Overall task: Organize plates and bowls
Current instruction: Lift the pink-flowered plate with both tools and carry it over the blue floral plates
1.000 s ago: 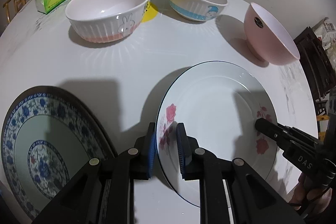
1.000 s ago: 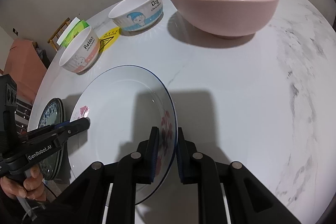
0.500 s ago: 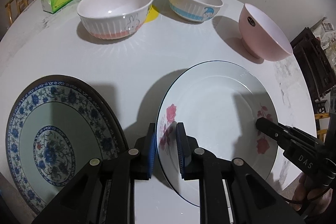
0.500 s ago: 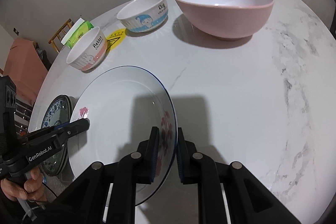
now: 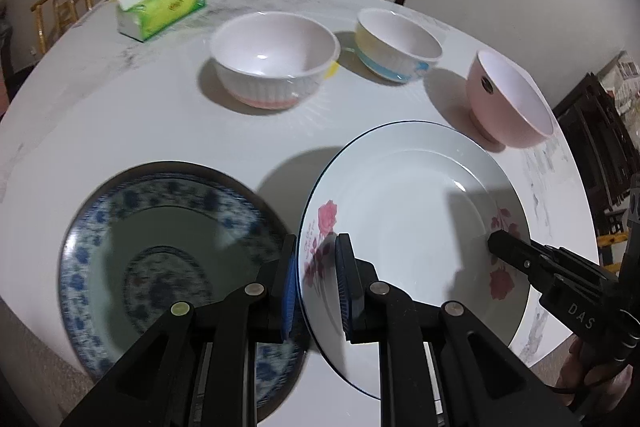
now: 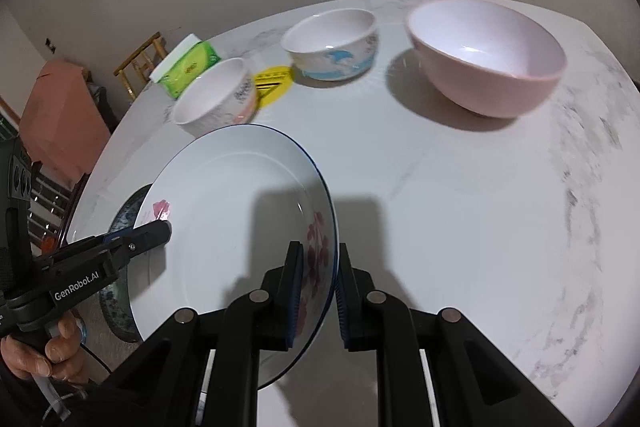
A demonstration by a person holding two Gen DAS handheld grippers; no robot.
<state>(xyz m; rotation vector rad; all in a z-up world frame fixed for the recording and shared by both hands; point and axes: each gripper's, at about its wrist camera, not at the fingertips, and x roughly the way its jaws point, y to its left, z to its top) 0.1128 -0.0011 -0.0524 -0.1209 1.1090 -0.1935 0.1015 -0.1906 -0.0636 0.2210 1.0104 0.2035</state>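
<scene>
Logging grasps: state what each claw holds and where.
Both hold the white rose plate by opposite rim edges: left claw, right claw.

Bare tabletop (image 6: 460,195) right, three bowls (image 5: 276,61) beyond, blue plate (image 5: 160,259) seemingly below-left

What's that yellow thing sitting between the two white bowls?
A round yellow sticker lies flat on the table between the pink-banded bowl and the blue-banded bowl; the right wrist view shows it best.
</scene>
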